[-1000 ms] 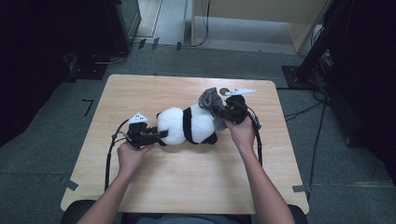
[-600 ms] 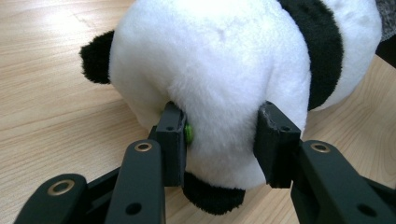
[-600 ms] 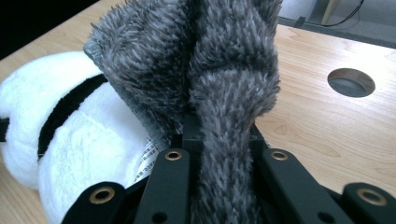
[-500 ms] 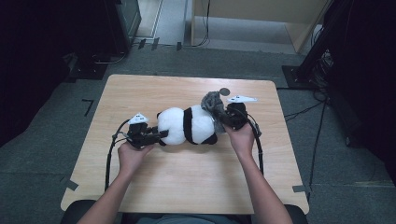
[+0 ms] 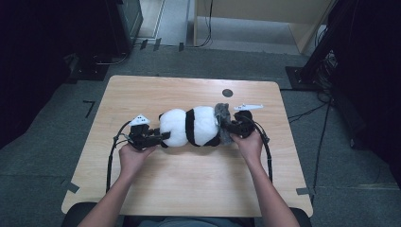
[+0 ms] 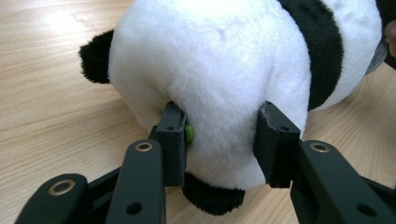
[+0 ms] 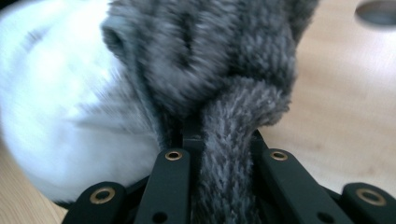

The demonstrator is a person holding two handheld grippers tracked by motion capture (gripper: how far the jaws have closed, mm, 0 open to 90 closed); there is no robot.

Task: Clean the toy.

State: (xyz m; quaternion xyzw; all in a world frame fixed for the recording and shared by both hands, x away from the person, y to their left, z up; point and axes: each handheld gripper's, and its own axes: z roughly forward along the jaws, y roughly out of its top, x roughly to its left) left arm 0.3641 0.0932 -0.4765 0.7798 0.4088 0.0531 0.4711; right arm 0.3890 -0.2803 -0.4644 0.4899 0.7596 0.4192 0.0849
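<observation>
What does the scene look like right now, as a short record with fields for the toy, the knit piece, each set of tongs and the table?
toy: plush panda, lying on its side mid-table
knit piece: grey knitted garment, at the panda's right end
left tongs: shut on the panda's white body
right tongs: shut on a strand of the grey knitted garment
table: wooden table, round hole near the far edge

Plush panda (image 5: pixel 191 126): white body, one broad black band round the middle, black ear and black paw at the near end in the left gripper view. Knitted cloth (image 7: pixel 224 70) at the panda's far end: grey, ribbed. Left gripper (image 6: pixel 223 140): black, brass-coloured rivets, small green dot on one pad. Right gripper (image 7: pixel 223 140): black, same brass rivets. Tabletop (image 5: pixel 189 189): pale wood grain, one dark round hole (image 5: pixel 227 92).
</observation>
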